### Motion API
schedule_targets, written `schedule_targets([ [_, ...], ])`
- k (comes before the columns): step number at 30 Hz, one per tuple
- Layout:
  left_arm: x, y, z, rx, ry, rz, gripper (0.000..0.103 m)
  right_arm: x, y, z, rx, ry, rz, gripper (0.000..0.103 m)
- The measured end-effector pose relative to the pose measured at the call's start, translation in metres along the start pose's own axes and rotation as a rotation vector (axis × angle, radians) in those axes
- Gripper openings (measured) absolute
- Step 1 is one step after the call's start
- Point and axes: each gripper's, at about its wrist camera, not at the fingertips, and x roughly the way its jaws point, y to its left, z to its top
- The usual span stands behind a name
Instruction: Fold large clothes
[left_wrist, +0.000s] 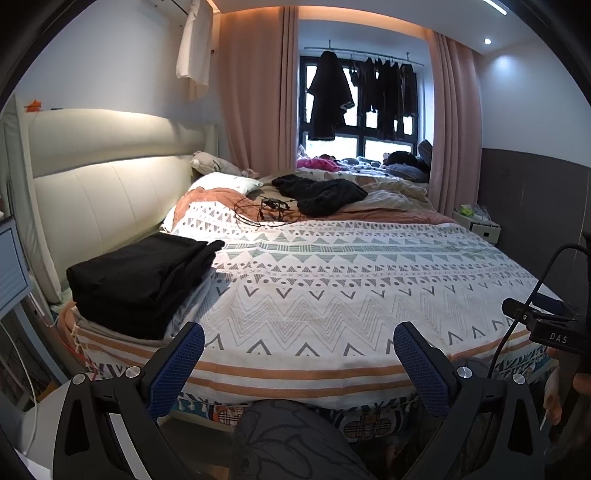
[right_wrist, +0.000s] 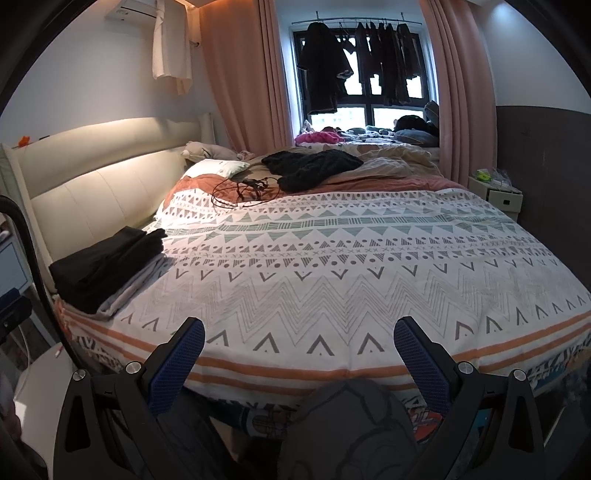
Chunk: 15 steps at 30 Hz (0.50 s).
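Both tools idle at the near edge of the bed (left_wrist: 332, 288): left gripper (left_wrist: 299, 354) and right gripper (right_wrist: 299, 350) each have fingers spread wide, nothing between them, hovering level over the patterned bedspread (right_wrist: 332, 258) and aimed toward the window. Folded black clothes (left_wrist: 144, 280) sit stacked on a grey folded piece, ahead-left of the left gripper by the headboard (left_wrist: 92, 192); same stack (right_wrist: 103, 258) lies further left of the right gripper. Loose black garment (right_wrist: 314, 166) lies crumpled far ahead of both, just beyond a tangled cable (right_wrist: 243, 190); no containers visible.
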Motion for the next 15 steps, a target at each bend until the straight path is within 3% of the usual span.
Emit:
schedule_targets([
  [15,-0.0056,-0.0015,-0.0015,-0.002,-0.013,0.007,0.103,-0.0004,-0.0011,-0.0005,-0.001,0.003,-0.006,0.102],
])
